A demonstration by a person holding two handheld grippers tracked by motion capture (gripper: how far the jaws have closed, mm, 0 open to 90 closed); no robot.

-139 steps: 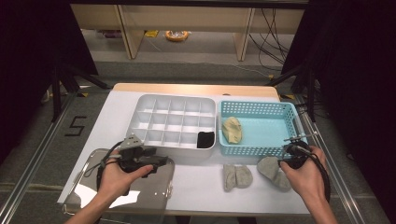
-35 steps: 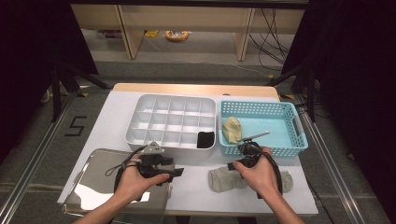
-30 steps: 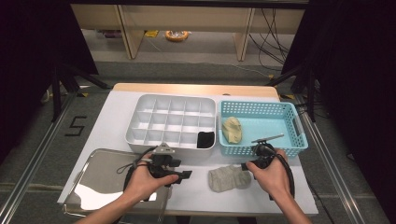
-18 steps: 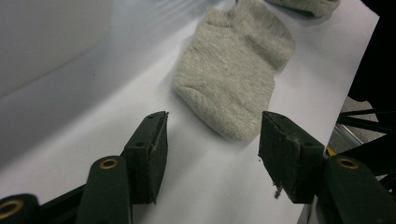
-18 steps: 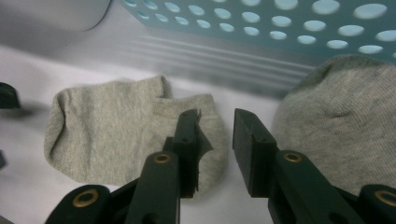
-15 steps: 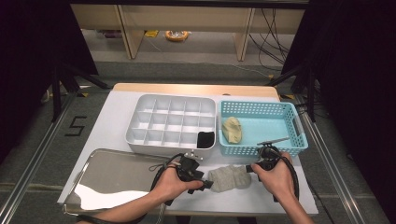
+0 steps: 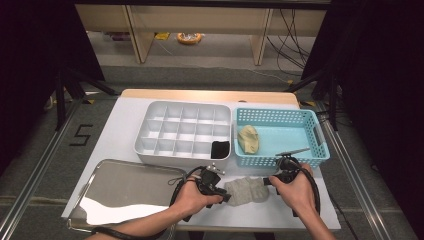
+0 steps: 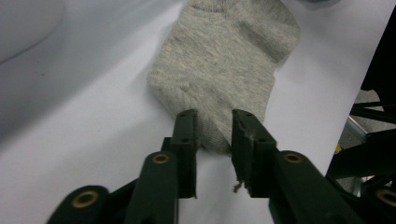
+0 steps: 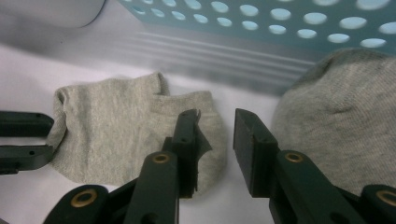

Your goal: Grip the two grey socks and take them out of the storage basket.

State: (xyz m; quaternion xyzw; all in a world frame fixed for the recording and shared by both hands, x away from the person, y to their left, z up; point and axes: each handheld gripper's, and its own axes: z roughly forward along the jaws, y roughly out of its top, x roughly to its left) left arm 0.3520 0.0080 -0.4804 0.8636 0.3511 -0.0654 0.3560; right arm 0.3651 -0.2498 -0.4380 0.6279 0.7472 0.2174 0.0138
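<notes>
Now your left gripper (image 8: pixel 212 140) has just been closing on the near end of the grey sock (image 7: pixel 246 190), and in the left gripper view a fold of the knit sits pinched between its two black jaws, the rest of the sock stretching away flat across the white table (image 7: pixel 120 120). Seen from the high view, that sock lies near the table's front edge, just ahead of the blue basket (image 7: pixel 320 142), with your left hand (image 7: pixel 192 197) at its left end and your right hand (image 7: pixel 295 187) at its right end. Your right gripper (image 9: pixel 215 140) stands open, jaws parted with bare table between them; its left jaw rests over the sock's edge, though whether it touches the cloth cannot be told. A second grey sock (image 9: pixel 336 126) bulks up just right of those jaws in the right gripper view, close against the basket's perforated wall. Inside the basket lies a yellowish sock (image 7: pixel 248 139). Left of the basket sits the white compartment tray (image 7: pixel 182 132), a black item (image 7: pixel 220 149) filling its front right cell. At the table's front left corner lies the steel tray (image 7: pixel 125 192).
</notes>
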